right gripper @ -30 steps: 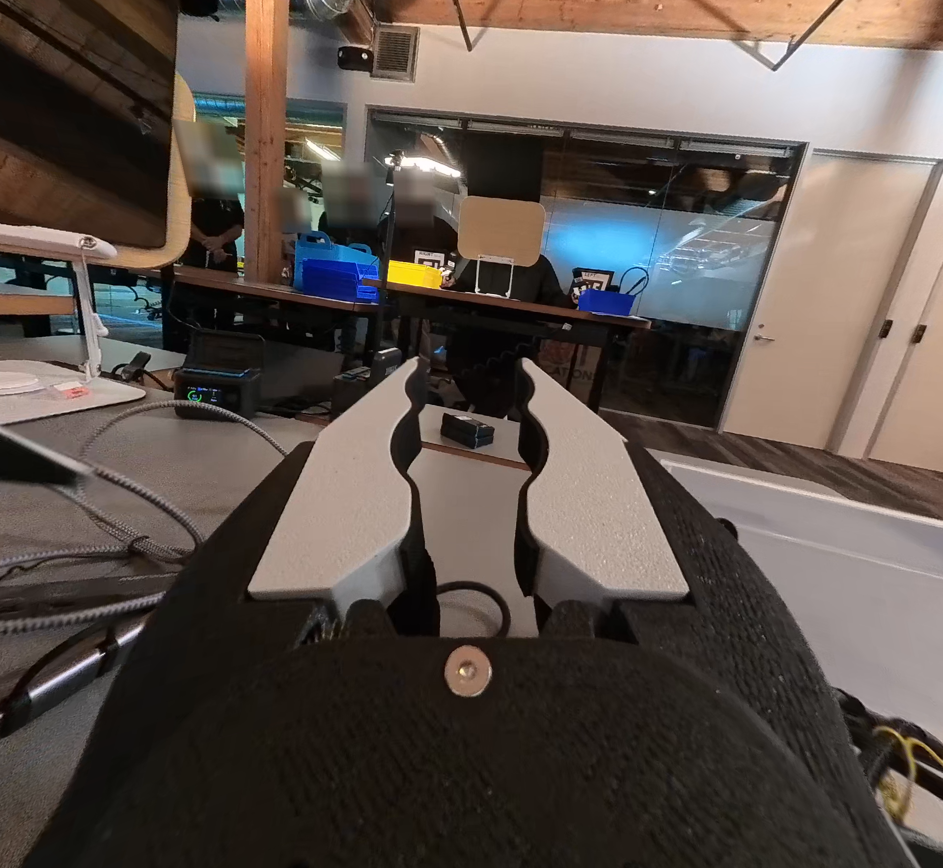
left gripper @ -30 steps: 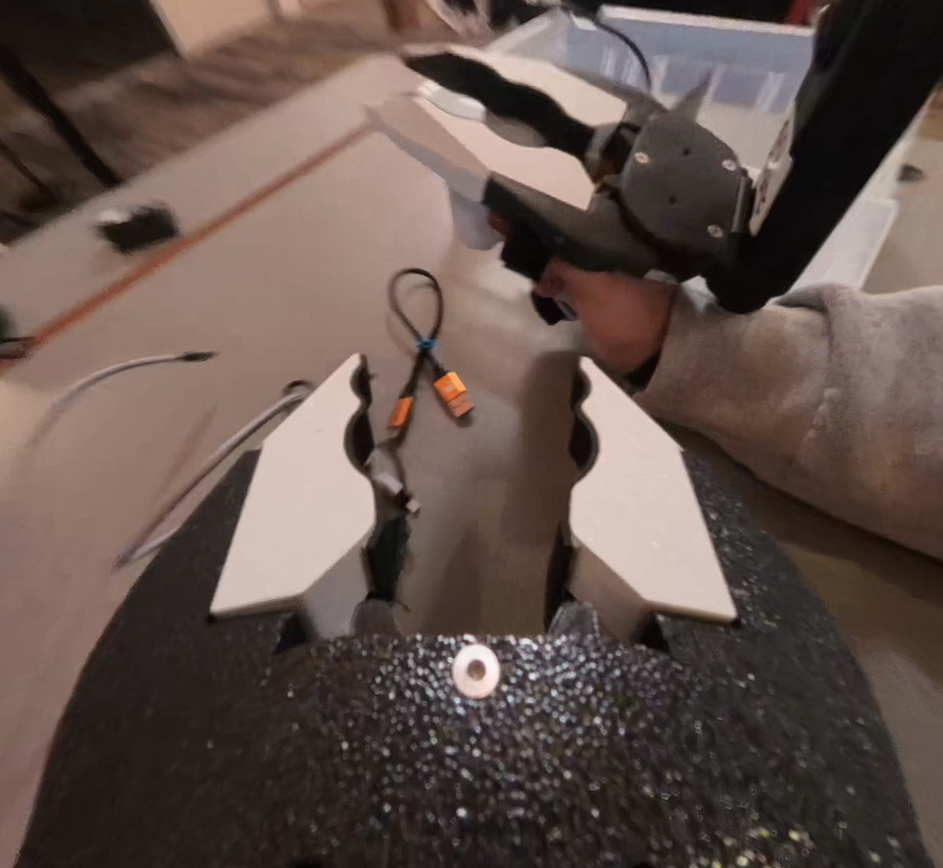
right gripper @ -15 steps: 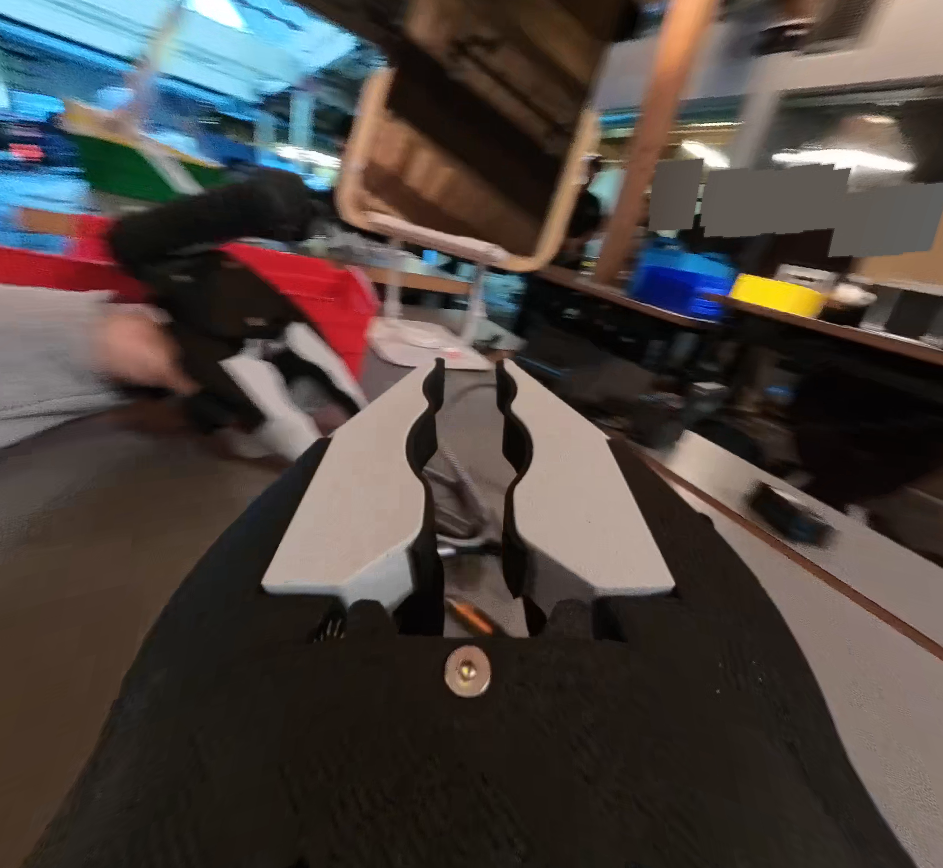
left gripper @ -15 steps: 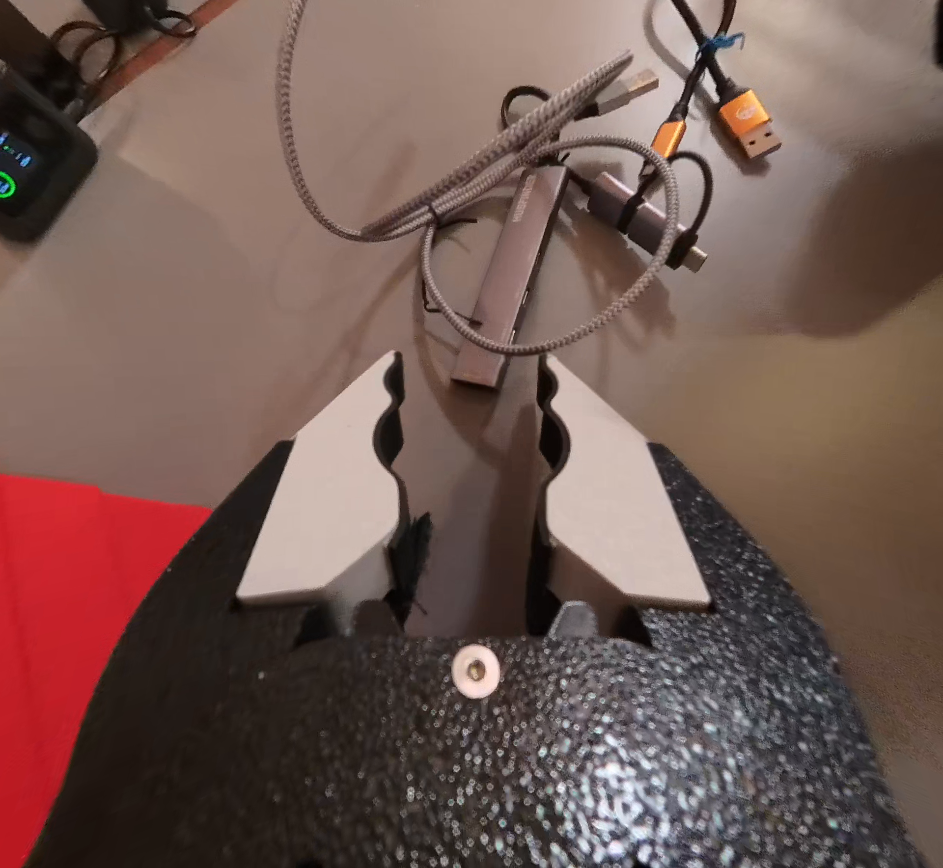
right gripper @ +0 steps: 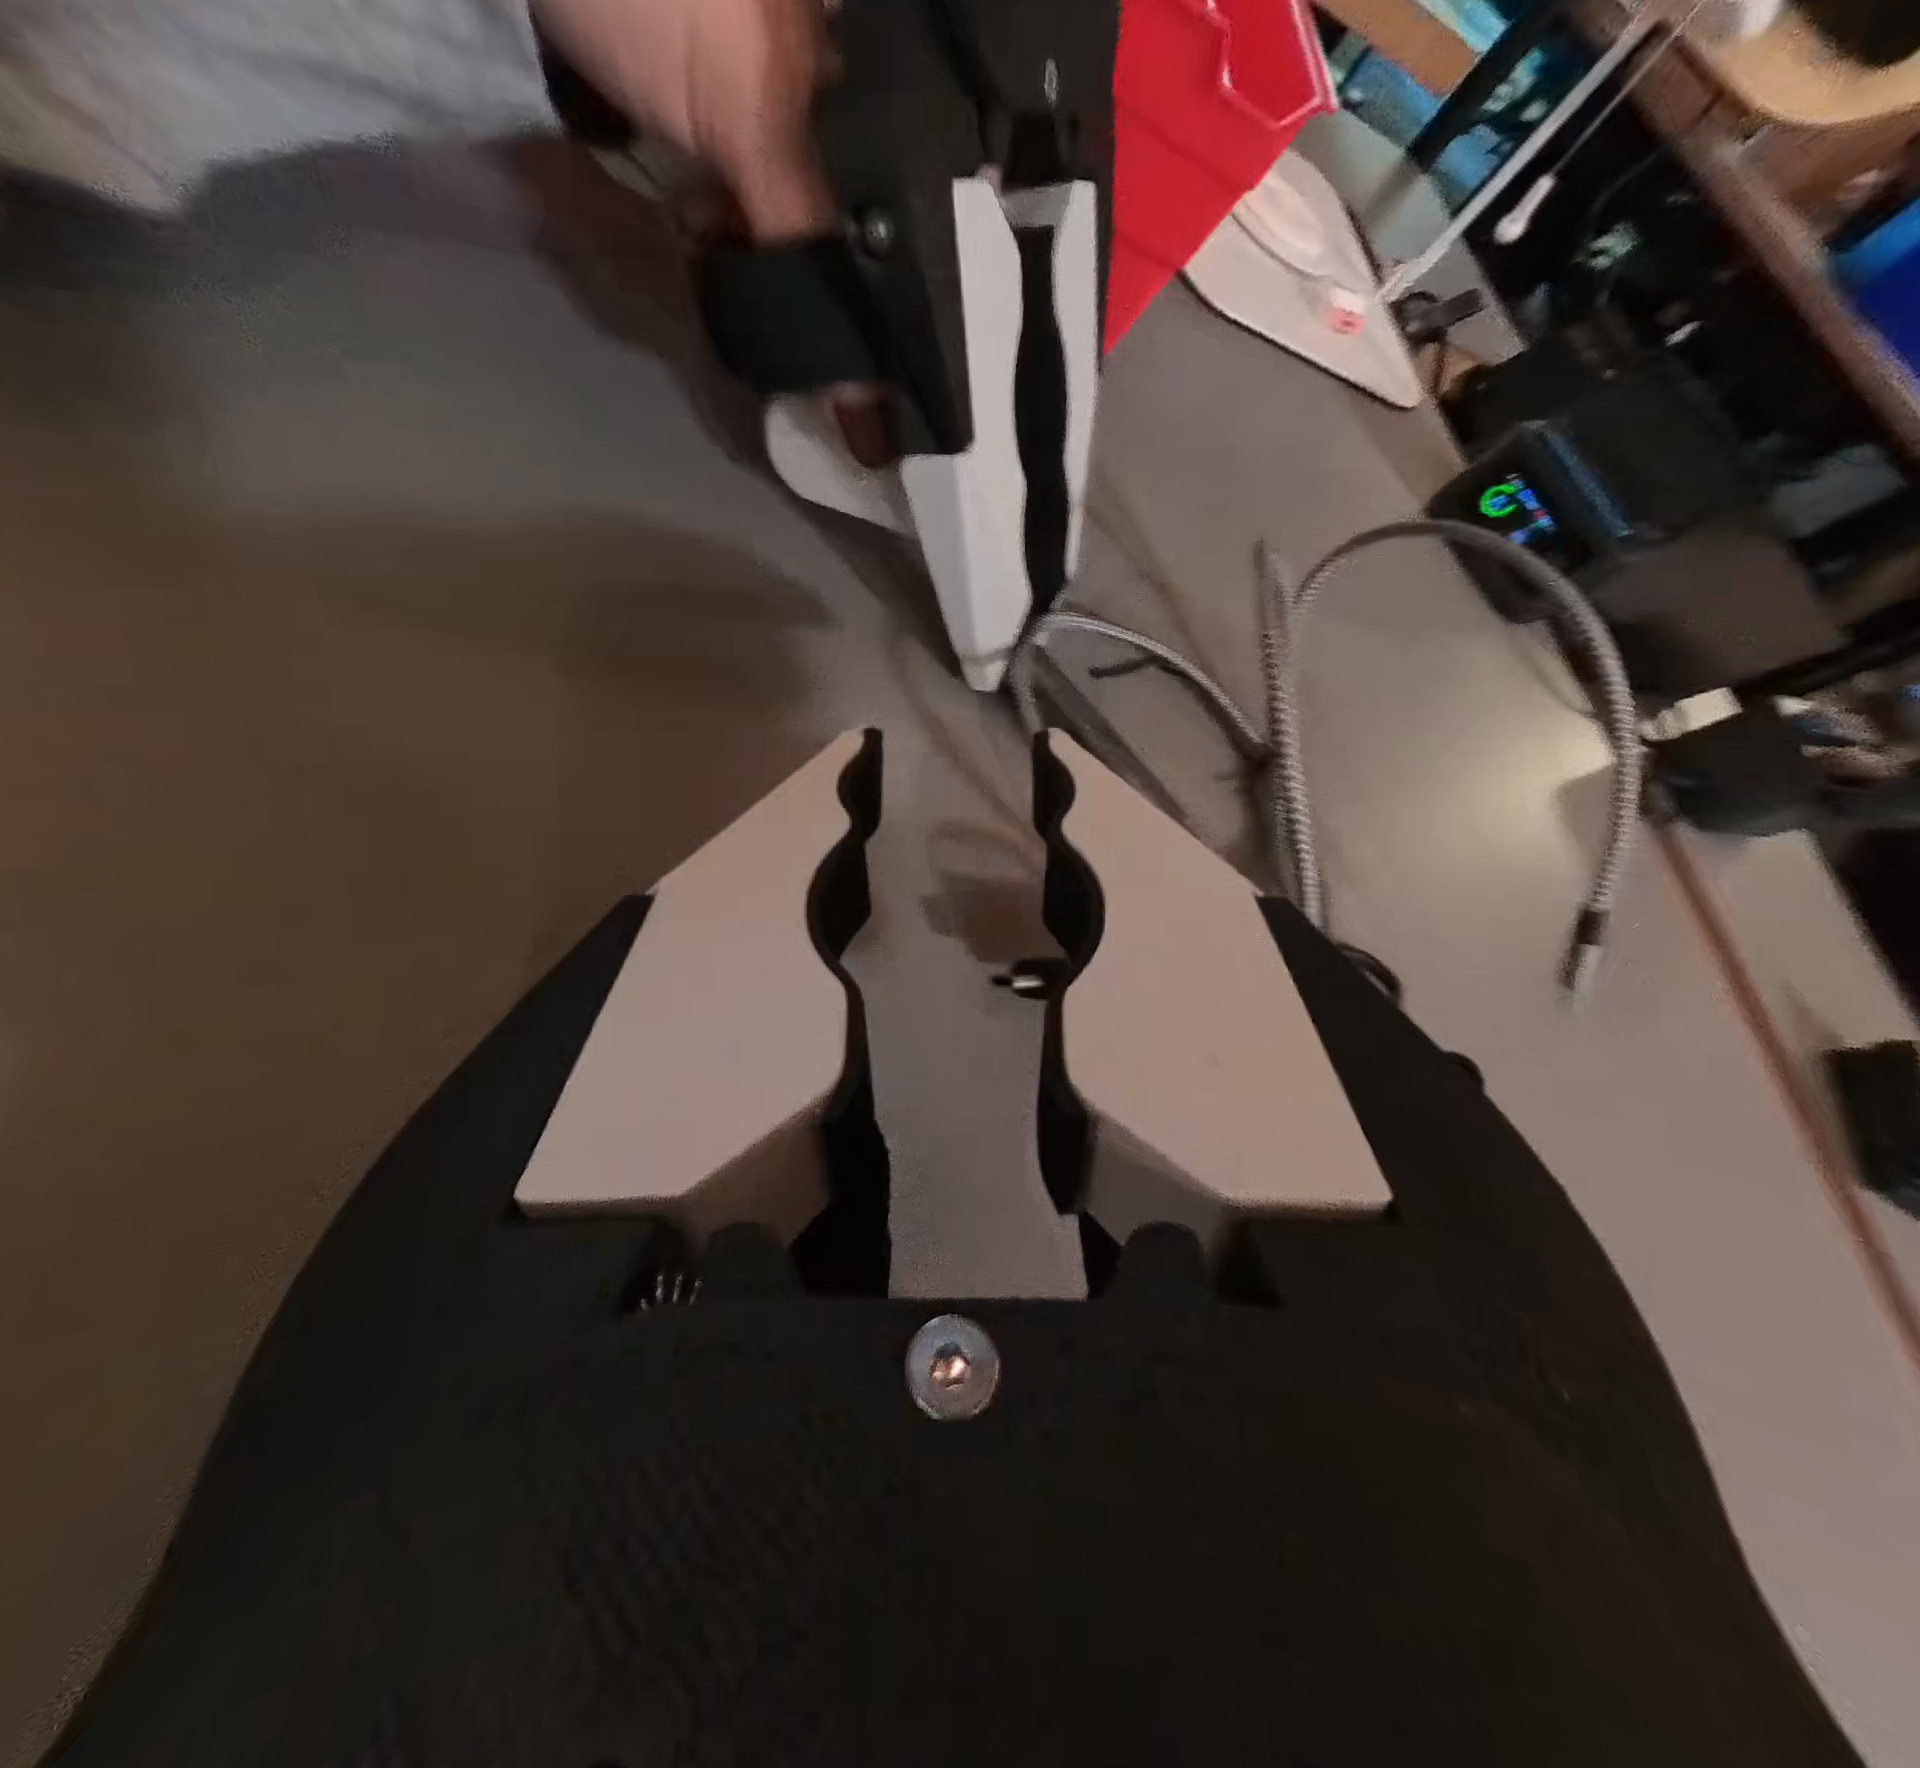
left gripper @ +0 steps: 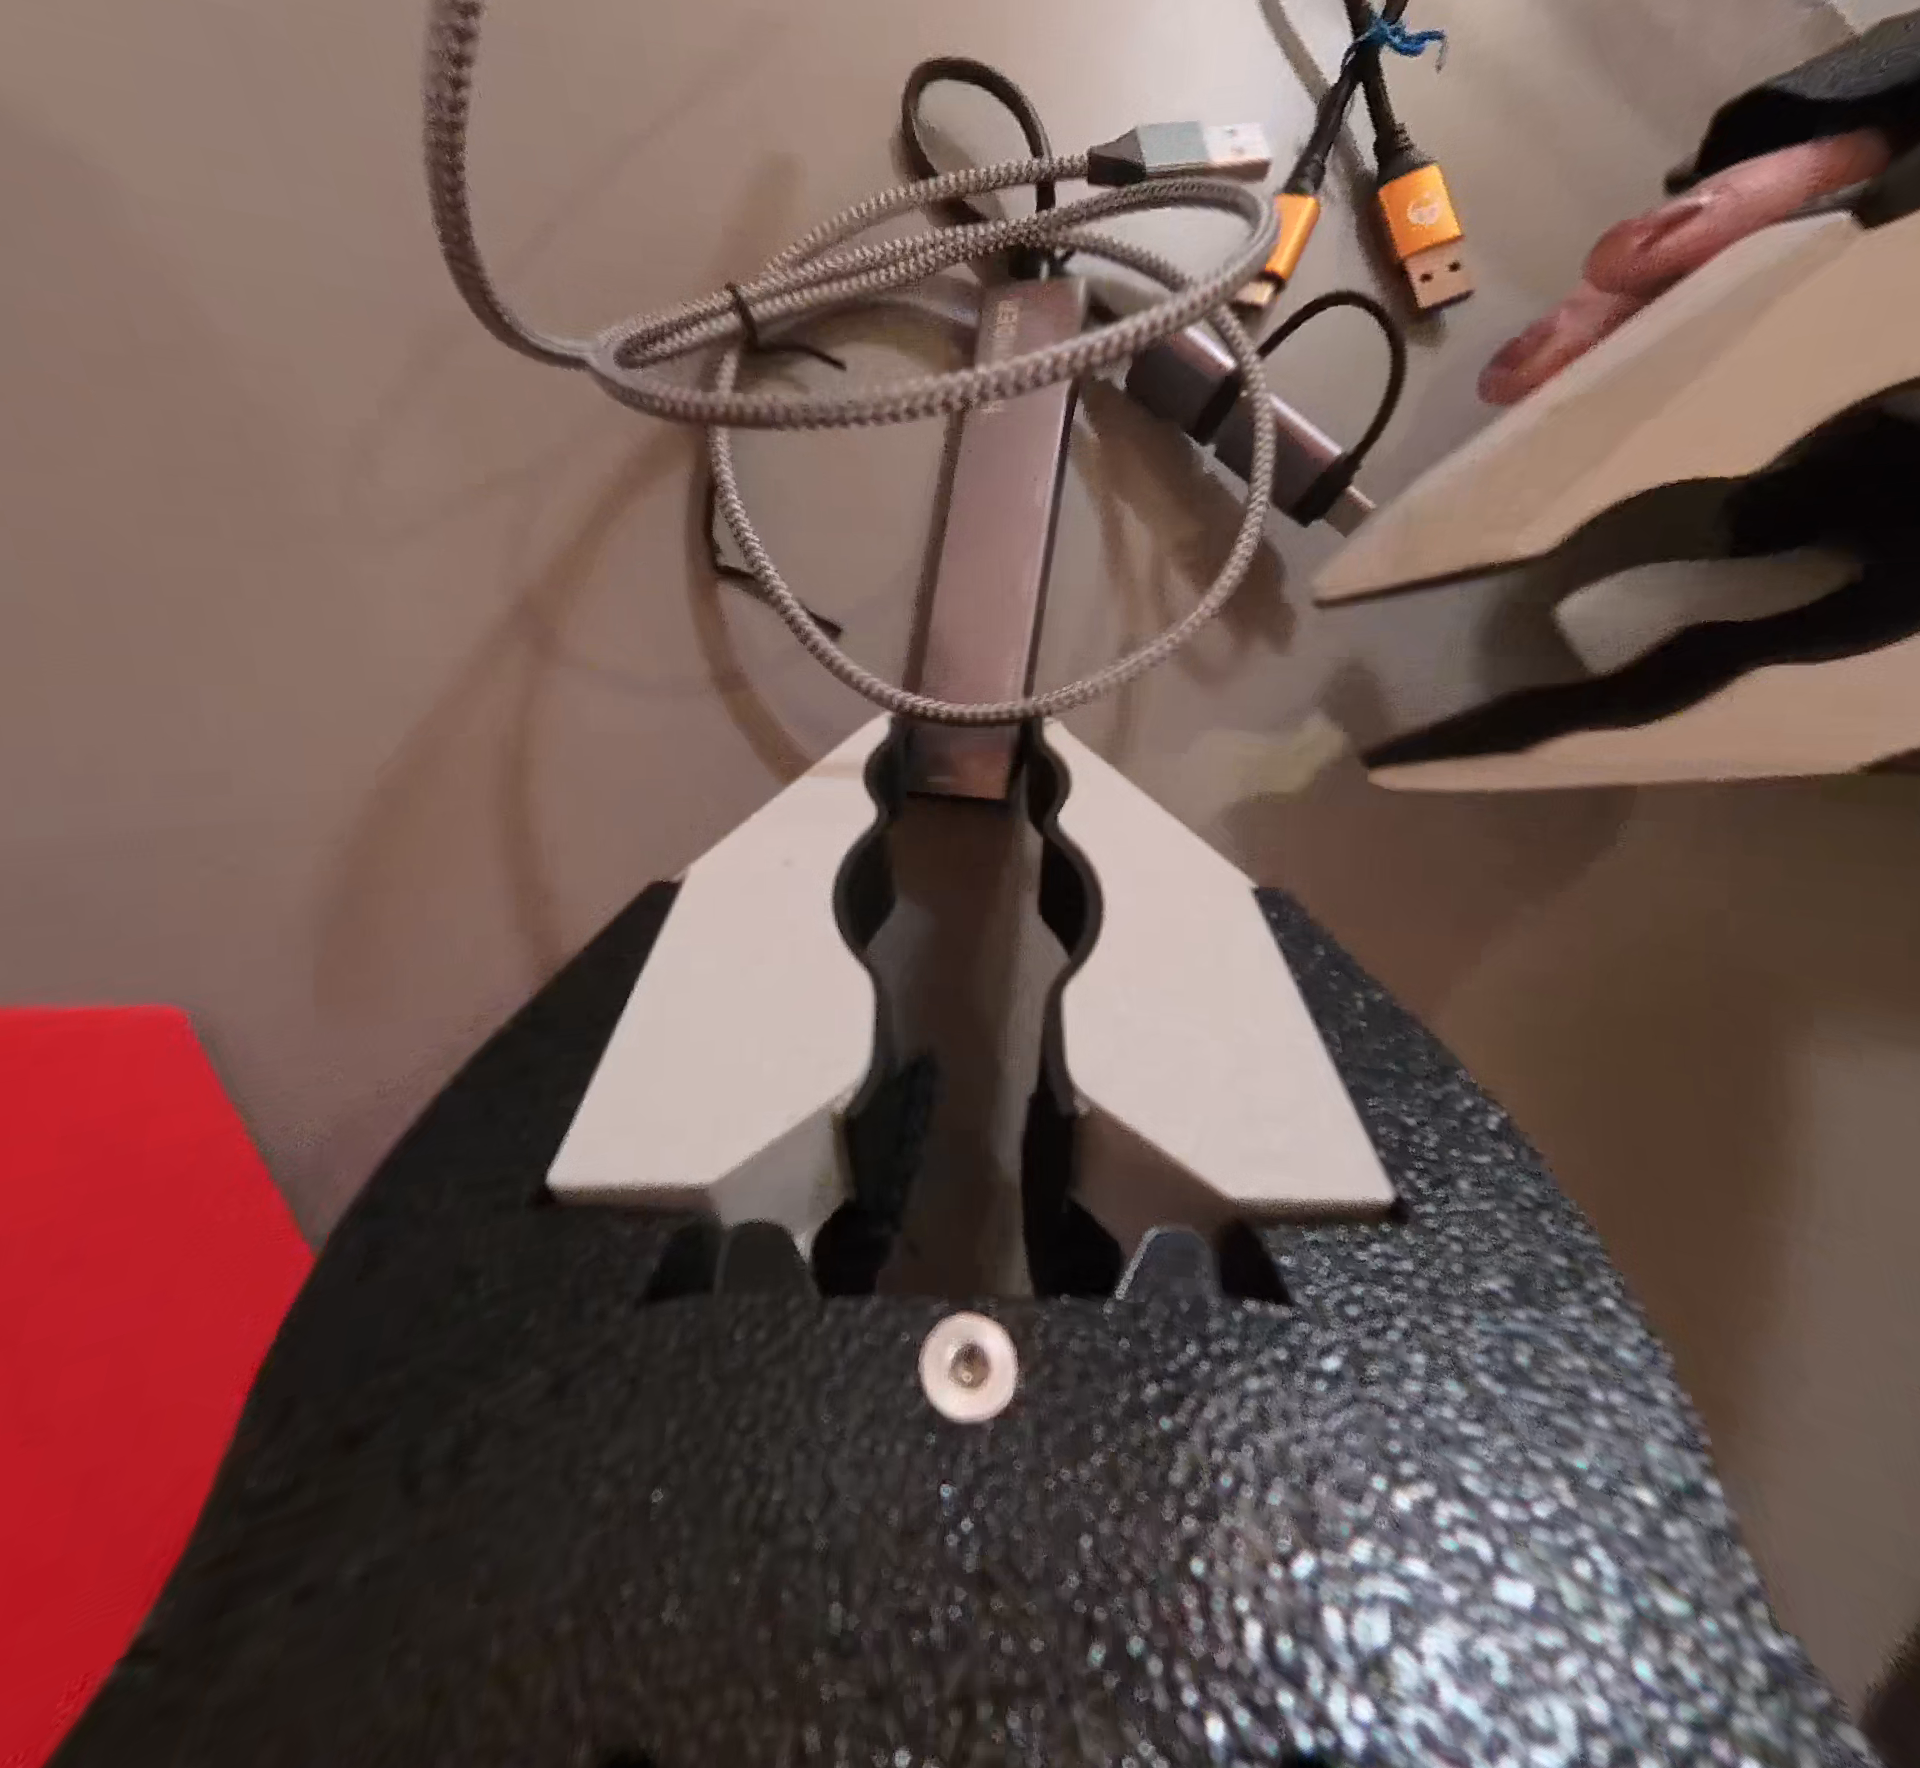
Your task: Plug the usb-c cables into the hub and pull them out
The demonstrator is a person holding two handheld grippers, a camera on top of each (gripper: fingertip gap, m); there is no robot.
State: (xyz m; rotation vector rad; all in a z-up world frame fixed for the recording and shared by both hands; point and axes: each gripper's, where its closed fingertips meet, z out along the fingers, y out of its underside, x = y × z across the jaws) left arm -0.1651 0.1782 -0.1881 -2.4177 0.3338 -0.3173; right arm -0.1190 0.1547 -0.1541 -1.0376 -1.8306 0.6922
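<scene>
A slim grey hub (left gripper: 997, 492) lies on the tan table, pointing away from me. A grey braided cable (left gripper: 852, 264) with a silver plug (left gripper: 1174, 155) loops over it. A black cable with orange plugs (left gripper: 1423, 232) lies at the far right, and a short dark lead with an adapter (left gripper: 1278, 440) lies beside the hub. My left gripper (left gripper: 961, 747) is shut on the hub's near end; it also shows in the right wrist view (right gripper: 987, 658). My right gripper (right gripper: 956, 742) is open and empty just above the table, and it shows at the right of the left wrist view (left gripper: 1351, 679).
A red bin (left gripper: 104, 1303) stands at my near left and shows behind the left gripper (right gripper: 1195, 108). A black power bank with a lit screen (right gripper: 1517, 513) and a small black block (right gripper: 1881, 1126) lie to the right. The braided cable's free end (right gripper: 1579, 960) trails there.
My left gripper has moved forward to the hub and its jaws have narrowed onto the hub's near end. My right gripper has swung down towards the table and come in close beside the cables.
</scene>
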